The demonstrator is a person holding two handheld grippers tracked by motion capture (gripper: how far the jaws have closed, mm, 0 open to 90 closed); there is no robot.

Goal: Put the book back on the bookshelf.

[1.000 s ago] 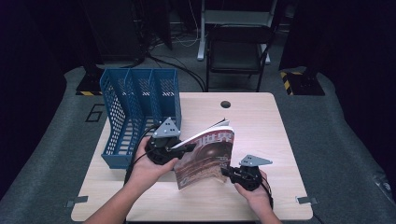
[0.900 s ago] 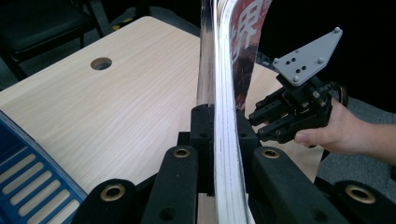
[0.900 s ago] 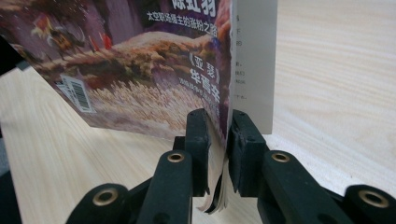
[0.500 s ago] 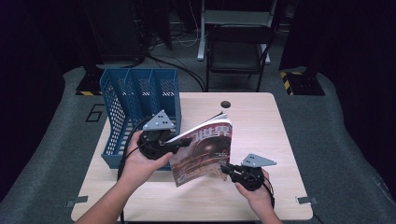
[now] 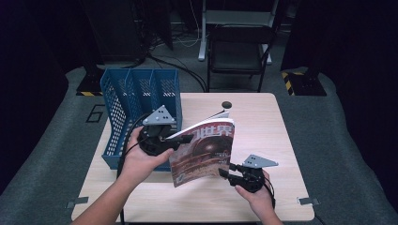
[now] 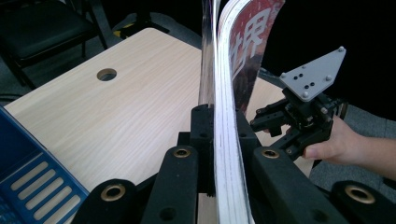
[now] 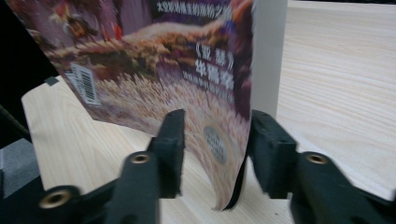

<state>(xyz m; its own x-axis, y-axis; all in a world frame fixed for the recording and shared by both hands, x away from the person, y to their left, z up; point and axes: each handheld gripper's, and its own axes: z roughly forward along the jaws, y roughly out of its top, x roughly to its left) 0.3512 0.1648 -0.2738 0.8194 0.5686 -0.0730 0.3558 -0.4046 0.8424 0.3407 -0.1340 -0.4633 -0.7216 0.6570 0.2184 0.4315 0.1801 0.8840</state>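
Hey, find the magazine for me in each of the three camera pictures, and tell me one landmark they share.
High view: the magazine stands tilted at centre, between the left gripper and the right gripper.
Left gripper view: edge-on, rising up the middle, clamped between the jaws.
Right gripper view: its cover fills the upper left, lower corner between the open jaws.
Shared landmark: the wooden table.

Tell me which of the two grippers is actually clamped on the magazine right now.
The left gripper: its jaws pinch the magazine edge. The right gripper only straddles the lower corner, jaws just opened, pads clear.
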